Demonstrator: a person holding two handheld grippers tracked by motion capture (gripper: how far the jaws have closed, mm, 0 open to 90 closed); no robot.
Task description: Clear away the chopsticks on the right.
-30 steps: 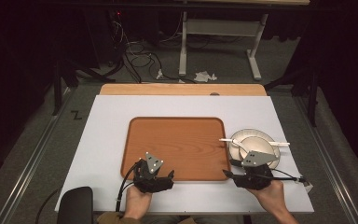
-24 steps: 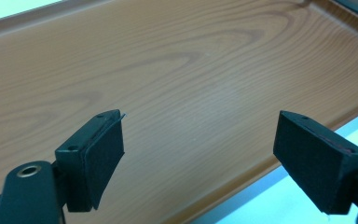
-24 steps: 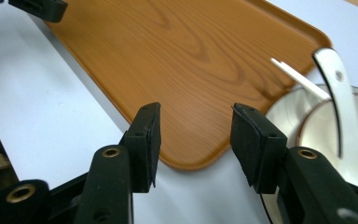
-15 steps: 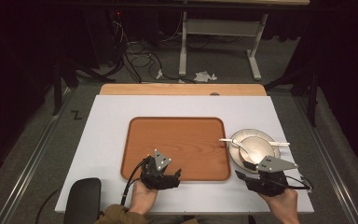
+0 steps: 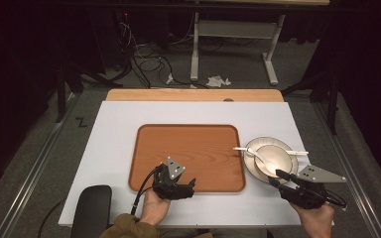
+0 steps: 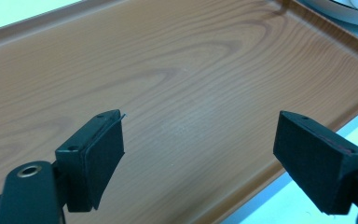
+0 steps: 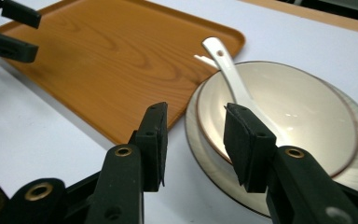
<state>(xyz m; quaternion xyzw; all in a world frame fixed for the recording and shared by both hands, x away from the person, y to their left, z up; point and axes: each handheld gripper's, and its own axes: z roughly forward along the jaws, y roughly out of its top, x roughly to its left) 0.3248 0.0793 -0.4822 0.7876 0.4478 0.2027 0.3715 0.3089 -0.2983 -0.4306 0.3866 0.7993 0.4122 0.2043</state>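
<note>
Tray (image 5: 188, 156) lies centred on the table (image 5: 114, 129). Left hand-held gripper (image 6: 200, 154) hovers over its near edge, jaws wide. Right hand-held gripper (image 7: 193, 140), jaws narrow and empty, points at the bowl (image 7: 289, 116) holding a spoon (image 7: 233, 74).

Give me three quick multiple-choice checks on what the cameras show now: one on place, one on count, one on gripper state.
1. Where does the bowl sit?
A. on the tray
B. on a plate right of the tray
C. on the bare table, left of the tray

2. How many items lie on the tray?
A. none
B. one
C. three

3. How are the left gripper's fingers?
A. shut on a spoon
B. shut on the tray rim
C. apart, holding nothing

Answers: 1 B, the bowl rests on the plate beside the tray's right edge. 2 A, the wood-grain surface is bare. 3 C, the left gripper view shows a wide gap over the tray.
</note>
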